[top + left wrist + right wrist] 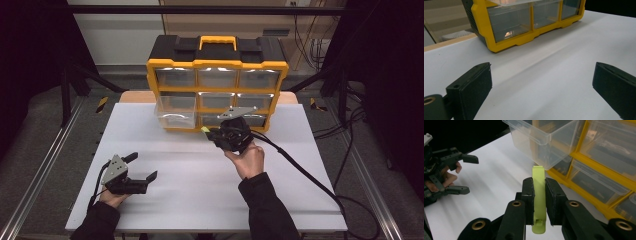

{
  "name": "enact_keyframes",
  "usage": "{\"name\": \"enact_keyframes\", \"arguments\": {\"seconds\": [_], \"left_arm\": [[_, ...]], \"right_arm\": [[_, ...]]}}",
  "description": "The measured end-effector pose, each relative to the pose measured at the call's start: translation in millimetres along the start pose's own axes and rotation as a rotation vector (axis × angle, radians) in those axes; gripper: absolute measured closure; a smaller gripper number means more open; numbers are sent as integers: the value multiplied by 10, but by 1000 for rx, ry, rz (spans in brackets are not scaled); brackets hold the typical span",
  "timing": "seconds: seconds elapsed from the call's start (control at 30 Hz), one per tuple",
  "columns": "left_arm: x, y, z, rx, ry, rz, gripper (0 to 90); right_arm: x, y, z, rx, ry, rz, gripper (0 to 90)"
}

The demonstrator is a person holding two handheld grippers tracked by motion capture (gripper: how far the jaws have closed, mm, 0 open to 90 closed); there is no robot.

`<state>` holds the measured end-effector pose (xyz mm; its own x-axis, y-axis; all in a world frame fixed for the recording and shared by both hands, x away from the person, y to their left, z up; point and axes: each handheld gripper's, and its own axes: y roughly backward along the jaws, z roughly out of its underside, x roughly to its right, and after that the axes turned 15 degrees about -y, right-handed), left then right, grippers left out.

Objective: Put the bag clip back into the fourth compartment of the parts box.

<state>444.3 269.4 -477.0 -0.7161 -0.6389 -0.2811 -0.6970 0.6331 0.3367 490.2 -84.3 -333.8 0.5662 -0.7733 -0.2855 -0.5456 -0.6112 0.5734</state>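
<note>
The right gripper (539, 187) is clamped tight on a light green clip (539, 195), near the pulled-out clear drawer (544, 140). The left gripper (541, 82) rests on the white table (549, 75), jaws wide apart and empty.

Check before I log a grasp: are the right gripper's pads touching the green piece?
Touching: the right gripper view shows the right gripper pads pressed against both sides of the green piece.

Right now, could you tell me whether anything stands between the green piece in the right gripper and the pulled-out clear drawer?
Nothing visible does. The green piece, clamped in the right gripper, points at the open drawer, with bare air between them.
</note>
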Motion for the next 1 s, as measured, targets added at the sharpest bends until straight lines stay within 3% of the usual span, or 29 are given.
{"name": "enact_keyframes", "arguments": {"seconds": [1.0], "left_arm": [[-5, 2, 2, 1, 0, 0, 22]], "right_arm": [[-174, 10, -389, 69, 47, -5, 784]]}}
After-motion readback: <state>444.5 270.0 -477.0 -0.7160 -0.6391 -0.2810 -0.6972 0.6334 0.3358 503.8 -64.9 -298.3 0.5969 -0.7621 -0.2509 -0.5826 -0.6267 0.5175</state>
